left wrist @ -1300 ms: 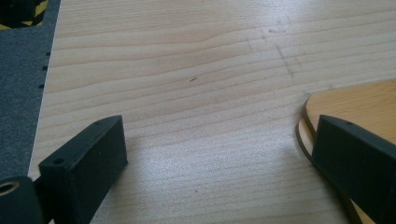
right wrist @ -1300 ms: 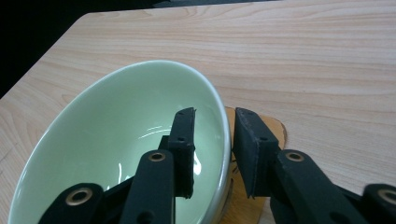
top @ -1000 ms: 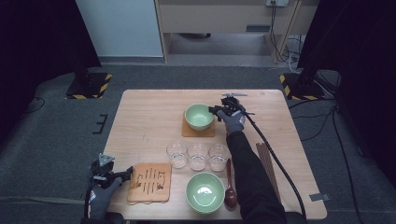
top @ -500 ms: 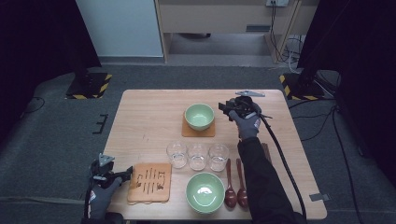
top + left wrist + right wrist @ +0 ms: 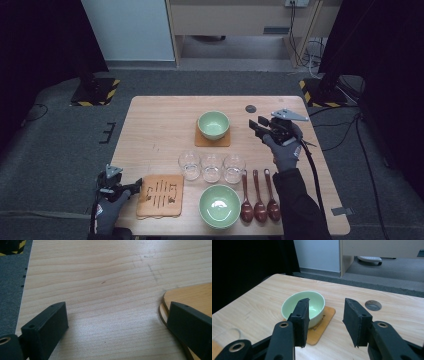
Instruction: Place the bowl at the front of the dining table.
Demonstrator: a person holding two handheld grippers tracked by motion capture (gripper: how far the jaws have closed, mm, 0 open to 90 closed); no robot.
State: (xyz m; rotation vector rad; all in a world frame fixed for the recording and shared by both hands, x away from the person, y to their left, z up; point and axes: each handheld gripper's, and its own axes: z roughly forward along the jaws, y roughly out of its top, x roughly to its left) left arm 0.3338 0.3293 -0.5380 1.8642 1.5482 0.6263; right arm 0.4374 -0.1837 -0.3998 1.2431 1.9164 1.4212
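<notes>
- Work in hand: laying out a table setting on the bench [image 5: 160, 120]. Landmark for all places below: the far green bowl [image 5: 213, 124].
- Done, judging from the layout: the far green bowl sits on a small wooden coaster [image 5: 212, 139]; three glasses [image 5: 212, 167] stand in a row just in front of it; three brown spoons [image 5: 259, 197] lie side by side in front and to the right.
- Left, by the same judgement: the near green bowl [image 5: 219, 206] stands directly on the bench, well in front of the landmark, while the slotted wooden coaster [image 5: 160, 195] lies bare to its left. Seating that bowl on it looks like the remaining step.
- Right gripper [image 5: 259, 128]: raised to the right of the far green bowl, apart from it. Its jaws have just been opening and stand partly apart; nothing is between them.
- Left gripper [image 5: 136, 185]: low, well in front and to the left of the landmark. Its jaws stand wide; one overlaps the slotted wooden coaster's edge [image 5: 175, 296] without gripping it.
</notes>
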